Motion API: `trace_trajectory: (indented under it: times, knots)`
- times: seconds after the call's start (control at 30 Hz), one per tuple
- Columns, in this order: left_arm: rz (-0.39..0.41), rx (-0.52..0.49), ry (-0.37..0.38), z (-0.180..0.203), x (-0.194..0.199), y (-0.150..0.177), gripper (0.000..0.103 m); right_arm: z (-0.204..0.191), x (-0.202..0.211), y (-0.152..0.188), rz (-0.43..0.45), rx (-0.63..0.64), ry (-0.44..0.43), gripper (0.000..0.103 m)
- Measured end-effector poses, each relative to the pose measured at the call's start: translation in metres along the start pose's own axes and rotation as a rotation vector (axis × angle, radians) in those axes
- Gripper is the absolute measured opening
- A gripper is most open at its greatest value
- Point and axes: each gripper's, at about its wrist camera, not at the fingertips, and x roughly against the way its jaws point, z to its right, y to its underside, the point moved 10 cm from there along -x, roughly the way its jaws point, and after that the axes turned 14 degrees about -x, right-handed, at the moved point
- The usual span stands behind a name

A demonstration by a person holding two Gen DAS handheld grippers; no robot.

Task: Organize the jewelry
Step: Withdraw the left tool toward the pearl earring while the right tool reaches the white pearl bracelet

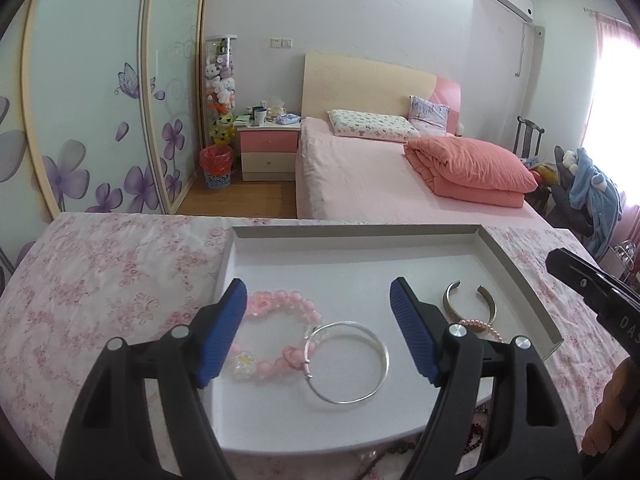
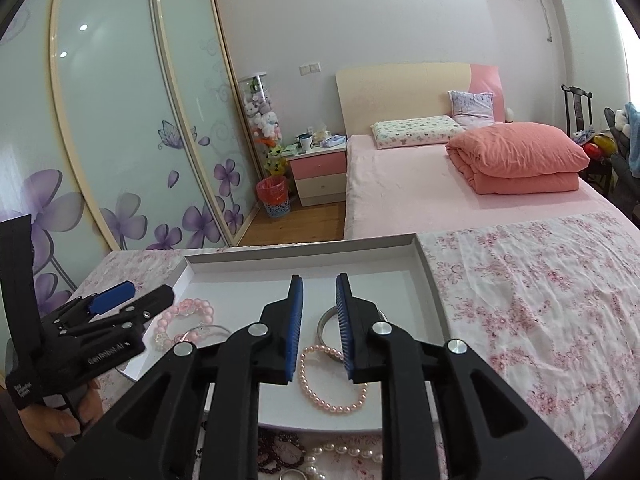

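black claws (image 1: 318, 330) (image 2: 319, 326) angled over tray (image 1: 516, 264)

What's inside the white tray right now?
In the tray: pink flower bracelet, thin silver bangle, open metal cuff, pink pearl bracelet. The right gripper hides part of the cuff.

Pale-walled bedroom: pink bed (image 1: 360, 176), flower-printed sliding wardrobe (image 1: 100, 100), nightstand (image 1: 269, 152), wooden floor (image 1: 240, 198), bright window (image 1: 616, 92).

Two close wrist views sharing one tray (image 1: 516, 268).
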Motion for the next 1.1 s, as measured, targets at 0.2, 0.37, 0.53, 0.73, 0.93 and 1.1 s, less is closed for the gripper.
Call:
trace_trajectory:
  times: [0.2, 0.37, 0.53, 0.73, 0.93, 1.1]
  knots:
    - [0.001, -0.002, 0.0, -0.004, 0.021, 0.011, 0.072, 0.007, 0.013, 0.008, -0.011, 0.002, 0.013, 0.018]
    - [-0.013, -0.014, 0.015, -0.005, 0.041, 0.032, 0.073, 0.022, 0.021, 0.027, -0.053, 0.002, 0.049, 0.018]
    - [-0.048, -0.038, 0.027, -0.006, 0.056, 0.059, 0.073, 0.05, 0.025, 0.057, -0.138, -0.016, 0.111, 0.018]
    - [-0.09, -0.073, 0.053, -0.006, 0.069, 0.092, 0.073, 0.071, 0.025, 0.088, -0.223, -0.015, 0.169, 0.024]
    - [-0.116, -0.1, 0.074, -0.001, 0.072, 0.111, 0.073, 0.077, 0.025, 0.102, -0.247, 0.032, 0.223, 0.041]
    - [-0.13, -0.115, 0.094, 0.002, 0.07, 0.119, 0.073, 0.08, 0.018, 0.112, -0.284, 0.064, 0.264, 0.033]
